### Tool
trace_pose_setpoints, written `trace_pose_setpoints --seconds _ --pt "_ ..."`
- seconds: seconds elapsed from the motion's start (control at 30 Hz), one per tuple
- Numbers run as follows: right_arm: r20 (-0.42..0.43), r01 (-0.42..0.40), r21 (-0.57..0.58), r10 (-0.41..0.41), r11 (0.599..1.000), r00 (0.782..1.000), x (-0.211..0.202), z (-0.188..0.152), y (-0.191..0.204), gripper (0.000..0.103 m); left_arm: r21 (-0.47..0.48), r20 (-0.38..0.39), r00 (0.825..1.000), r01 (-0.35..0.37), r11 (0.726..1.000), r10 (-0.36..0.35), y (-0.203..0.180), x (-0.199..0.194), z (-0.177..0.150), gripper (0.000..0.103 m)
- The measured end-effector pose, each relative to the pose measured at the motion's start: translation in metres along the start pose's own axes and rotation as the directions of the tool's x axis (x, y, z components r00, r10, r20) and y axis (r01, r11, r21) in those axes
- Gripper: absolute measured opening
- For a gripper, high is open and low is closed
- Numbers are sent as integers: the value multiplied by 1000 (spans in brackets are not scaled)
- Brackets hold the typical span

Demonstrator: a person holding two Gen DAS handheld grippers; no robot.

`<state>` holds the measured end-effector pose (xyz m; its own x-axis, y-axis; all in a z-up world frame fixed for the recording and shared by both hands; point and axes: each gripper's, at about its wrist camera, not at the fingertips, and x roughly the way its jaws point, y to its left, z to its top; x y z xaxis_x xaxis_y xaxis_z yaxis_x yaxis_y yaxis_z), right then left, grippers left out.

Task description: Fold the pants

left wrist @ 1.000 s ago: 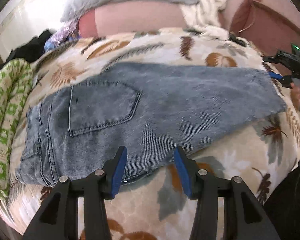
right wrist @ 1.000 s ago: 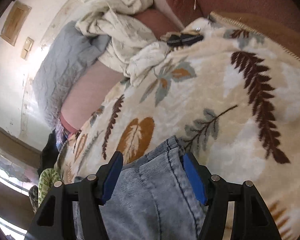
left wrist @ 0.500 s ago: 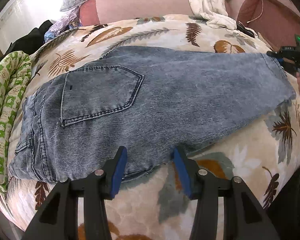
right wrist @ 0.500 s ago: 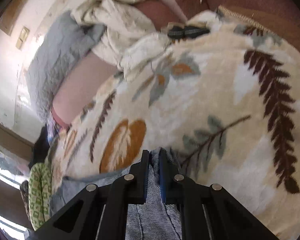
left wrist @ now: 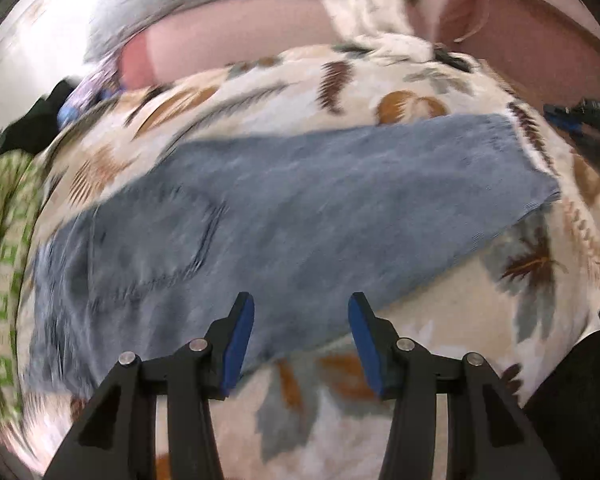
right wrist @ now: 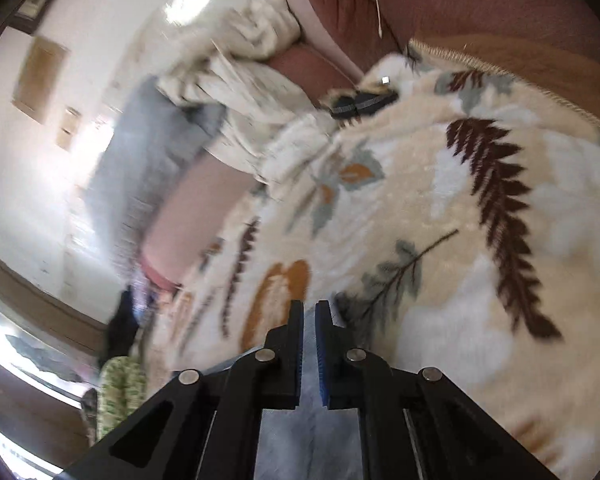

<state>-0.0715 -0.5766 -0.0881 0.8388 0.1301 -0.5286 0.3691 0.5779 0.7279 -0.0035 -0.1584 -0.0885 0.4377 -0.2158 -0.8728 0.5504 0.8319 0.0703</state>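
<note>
- The pants [left wrist: 284,216] lie flat across the leaf-print blanket [left wrist: 440,332] on the bed, waist toward nine o'clock, hem toward three.
- My right fingers [right wrist: 309,344] are clamped on the hem: the fold is starting.
- My left fingers [left wrist: 300,340] hang parted, empty, over the near edge.
- Next, I judge: carry the hem toward the waist.

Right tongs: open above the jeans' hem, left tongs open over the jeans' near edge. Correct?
Not quite. The right tongs are shut on the jeans, as the right wrist view shows with denim pinched between the pads. The left tongs are open, as stated.
</note>
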Motion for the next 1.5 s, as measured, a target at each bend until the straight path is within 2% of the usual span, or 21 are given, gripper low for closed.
trace_pose_setpoints --seconds 0.1,0.13,0.17,0.2,0.3,0.37,0.43,0.5,0.53,0.67,0.9,0.97,1.13,1.23,1.33,1.5 --pt "6 -50 68 50 996 999 -25 -32 -8 18 73 12 999 48 996 -49 -14 -1 27 50" --pt "2 -62 105 62 993 998 -33 -49 -13 35 105 15 998 57 993 -59 -19 0 39 53" --pt "-1 -62 125 63 990 998 -35 -59 -15 53 129 18 998 59 990 -62 -24 1 47 60" --pt "-7 -70 146 71 987 997 -38 -74 -16 58 160 25 998 60 985 -65 -29 2 59 64" --pt "-42 -123 179 133 976 990 -36 -100 -13 59 228 16 996 80 970 -86 -44 10 94 66" --pt "-57 -124 210 139 970 989 -29 -112 -12 59 259 -5 995 102 960 -105 -53 18 118 66" --pt "-78 -110 240 132 964 988 -19 -117 -12 59 279 -19 993 114 953 -113 -61 25 137 66" --pt "-89 -132 290 164 948 982 -9 -119 -16 63 306 -51 992 127 943 -116 -72 36 153 66" --pt "-84 -142 337 180 931 980 -5 -121 -20 66 311 -63 992 128 942 -113 -74 41 156 66" --pt "-73 -153 408 199 900 977 4 -123 -28 67 342 -99 988 144 929 -117 -93 61 175 66" --pt "-82 -145 524 219 840 972 23 -127 -46 67 429 -157 980 180 885 -124 -132 98 194 66" --pt "-73 -139 523 207 841 976 22 -127 -47 67 443 -171 977 193 875 -128 -141 108 197 66" --pt "-58 -128 525 185 841 981 23 -123 -49 67 460 -204 959 270 846 -195 -159 129 202 66" --pt "-44 -133 530 183 837 982 24 -122 -51 67 480 -216 955 286 829 -204 -170 139 203 66" --pt "-32 -133 536 178 834 984 25 -122 -53 67 485 -240 942 326 812 -235 -178 146 203 66" --pt "-22 -129 523 164 843 986 29 -119 -52 67 513 -264 932 354 782 -249 -187 155 201 66"
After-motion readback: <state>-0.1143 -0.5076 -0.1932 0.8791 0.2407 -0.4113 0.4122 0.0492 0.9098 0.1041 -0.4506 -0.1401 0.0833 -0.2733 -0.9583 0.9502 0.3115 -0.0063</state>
